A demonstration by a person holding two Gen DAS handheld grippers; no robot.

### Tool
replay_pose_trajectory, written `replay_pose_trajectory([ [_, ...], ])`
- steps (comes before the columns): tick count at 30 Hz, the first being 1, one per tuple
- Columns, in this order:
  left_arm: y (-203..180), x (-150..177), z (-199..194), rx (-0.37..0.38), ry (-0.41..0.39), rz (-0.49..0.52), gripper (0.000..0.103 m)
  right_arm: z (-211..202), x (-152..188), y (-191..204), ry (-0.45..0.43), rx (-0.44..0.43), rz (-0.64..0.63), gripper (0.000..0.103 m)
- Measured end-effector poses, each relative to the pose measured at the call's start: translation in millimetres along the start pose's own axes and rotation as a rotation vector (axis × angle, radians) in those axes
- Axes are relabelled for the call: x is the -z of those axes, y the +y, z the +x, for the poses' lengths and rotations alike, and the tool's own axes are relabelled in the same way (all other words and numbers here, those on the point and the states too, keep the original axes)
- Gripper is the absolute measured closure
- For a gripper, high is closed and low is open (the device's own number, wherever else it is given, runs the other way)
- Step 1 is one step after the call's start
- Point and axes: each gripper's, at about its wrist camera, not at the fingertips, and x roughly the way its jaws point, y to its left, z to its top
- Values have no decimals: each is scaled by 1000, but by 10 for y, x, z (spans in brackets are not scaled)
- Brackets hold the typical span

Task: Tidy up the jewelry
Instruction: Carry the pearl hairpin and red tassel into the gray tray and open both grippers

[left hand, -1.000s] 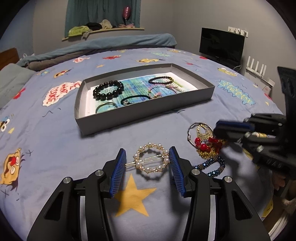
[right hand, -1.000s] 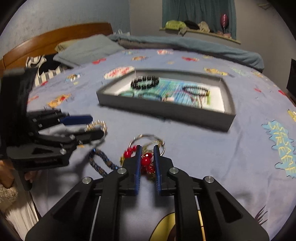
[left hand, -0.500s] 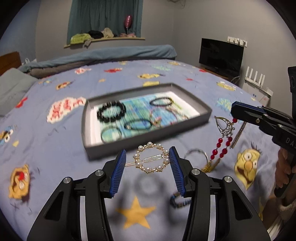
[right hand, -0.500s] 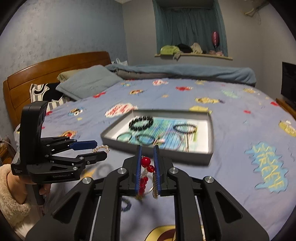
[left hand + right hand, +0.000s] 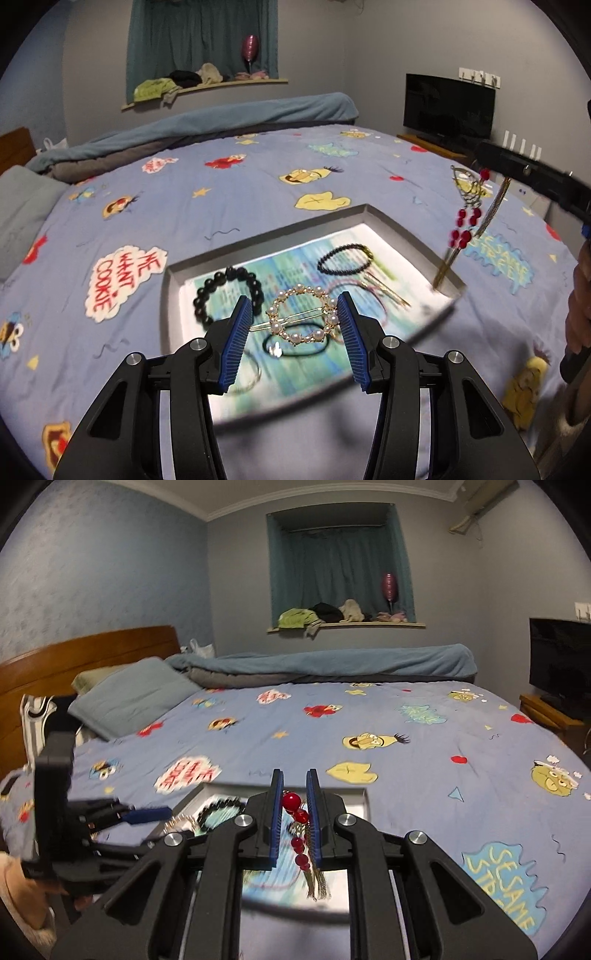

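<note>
My left gripper [image 5: 293,325] is shut on a round pearl hair clip [image 5: 301,319] and holds it above the grey tray [image 5: 391,225]. The tray holds a black bead bracelet [image 5: 229,293], a thin dark bracelet [image 5: 345,260] and several hair ties. My right gripper [image 5: 295,805] is shut on a red-bead and gold dangle piece [image 5: 299,834] that hangs over the tray [image 5: 360,797]. In the left wrist view the same piece [image 5: 465,225] hangs above the tray's right corner.
The tray lies on a blue cartoon-print bedspread [image 5: 221,192]. A pillow [image 5: 133,694] and wooden headboard [image 5: 85,657] are at the left in the right wrist view. A television [image 5: 448,107] stands at the right.
Both grippers have lifted their pieces off the bedspread and moved forward over the tray. The blue bead bracelet left on the bed is out of view.
</note>
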Motion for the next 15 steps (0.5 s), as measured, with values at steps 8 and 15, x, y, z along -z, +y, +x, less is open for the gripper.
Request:
replay_pose_trajectory([
  [8, 70, -283, 601, 5, 52, -17, 53, 489, 61, -232, 67, 5, 45, 91],
  [15, 47, -342, 1118, 3, 139, 0, 53, 922, 318, -437, 196, 19, 81, 91],
])
